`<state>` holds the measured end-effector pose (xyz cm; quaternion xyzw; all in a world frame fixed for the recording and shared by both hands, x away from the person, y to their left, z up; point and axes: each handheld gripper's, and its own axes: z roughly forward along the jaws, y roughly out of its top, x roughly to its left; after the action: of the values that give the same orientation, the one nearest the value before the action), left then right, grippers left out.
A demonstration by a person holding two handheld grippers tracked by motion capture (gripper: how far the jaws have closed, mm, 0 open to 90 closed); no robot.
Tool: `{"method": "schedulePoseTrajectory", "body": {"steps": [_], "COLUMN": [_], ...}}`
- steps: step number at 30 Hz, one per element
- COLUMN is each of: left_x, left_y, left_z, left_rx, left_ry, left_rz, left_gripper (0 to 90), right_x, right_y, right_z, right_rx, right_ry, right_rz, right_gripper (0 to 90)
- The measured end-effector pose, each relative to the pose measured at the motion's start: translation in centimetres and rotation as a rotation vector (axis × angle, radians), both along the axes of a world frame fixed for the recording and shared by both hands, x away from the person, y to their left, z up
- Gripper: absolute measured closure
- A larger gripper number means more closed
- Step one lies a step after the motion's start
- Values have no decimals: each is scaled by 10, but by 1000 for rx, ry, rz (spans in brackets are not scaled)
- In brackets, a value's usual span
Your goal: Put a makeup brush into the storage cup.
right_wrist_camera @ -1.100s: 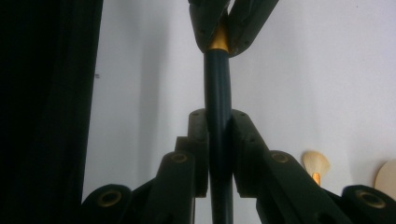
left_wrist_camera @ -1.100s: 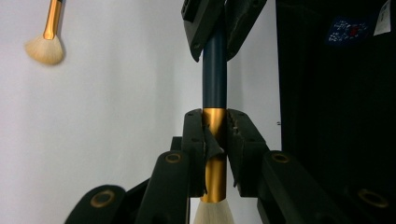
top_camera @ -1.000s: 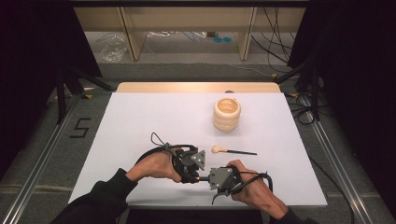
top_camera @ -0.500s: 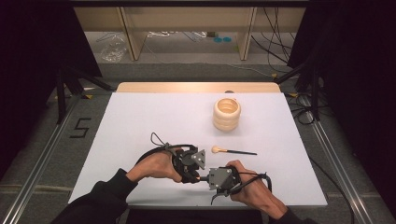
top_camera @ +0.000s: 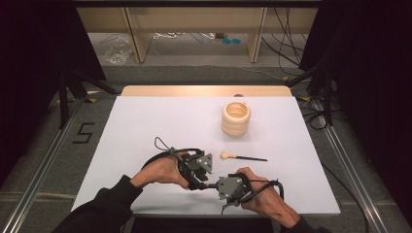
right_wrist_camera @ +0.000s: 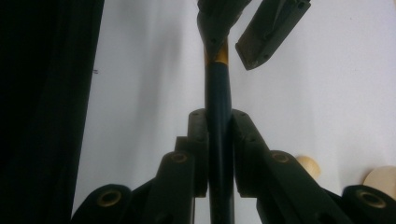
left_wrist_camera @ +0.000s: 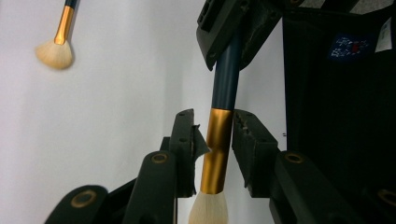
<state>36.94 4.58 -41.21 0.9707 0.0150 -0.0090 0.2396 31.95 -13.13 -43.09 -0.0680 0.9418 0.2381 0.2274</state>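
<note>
A: Where is the brush being handled?

B: Low over the near edge of the bench (top_camera: 145,121), stretched between the two hands. The right gripper (right_wrist_camera: 215,116) has its fingers pressed tight on the dark blue handle of the held brush (left_wrist_camera: 219,135), which runs on toward the left gripper (left_wrist_camera: 212,135).

A: And the left one?

B: Its fingers stand either side of the gold ferrule and have just been opening. In the left gripper view one pad sits against the ferrule, while the other shows a sliver of bench between pad and metal (so it brackets the brush more than it clamps it). The pale bristles hang just below those fingers.

A: Anything else on the bench?

B: A second brush (top_camera: 241,157) lies flat just beyond the grippers, bristles pointing left, and a ribbed wooden cup (top_camera: 236,118) stands upright farther back, near that brush but apart from it
</note>
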Motion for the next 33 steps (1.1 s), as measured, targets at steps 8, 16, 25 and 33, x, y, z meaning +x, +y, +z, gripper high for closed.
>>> {"method": "schedulePoseTrajectory", "body": {"steps": [8, 16, 25, 33], "left_x": [0, 3, 4, -2], "left_y": [2, 9, 10, 8], "left_z": [-2, -3, -8, -2], "left_rx": [-4, 6, 26, 48], "left_ry": [-6, -25, -23, -22], "left_rz": [-22, -13, -29, -24], "left_gripper": [636, 638, 716, 769], "right_x": [-3, -1, -1, -3], "right_y": [-1, -4, -6, -4], "right_z": [2, 7, 9, 6], "right_rx": [21, 29, 31, 31], "right_ry": [20, -5, -1, 10], "right_rz": [-34, -27, -22, -49], "right_gripper": [804, 803, 803, 801]}}
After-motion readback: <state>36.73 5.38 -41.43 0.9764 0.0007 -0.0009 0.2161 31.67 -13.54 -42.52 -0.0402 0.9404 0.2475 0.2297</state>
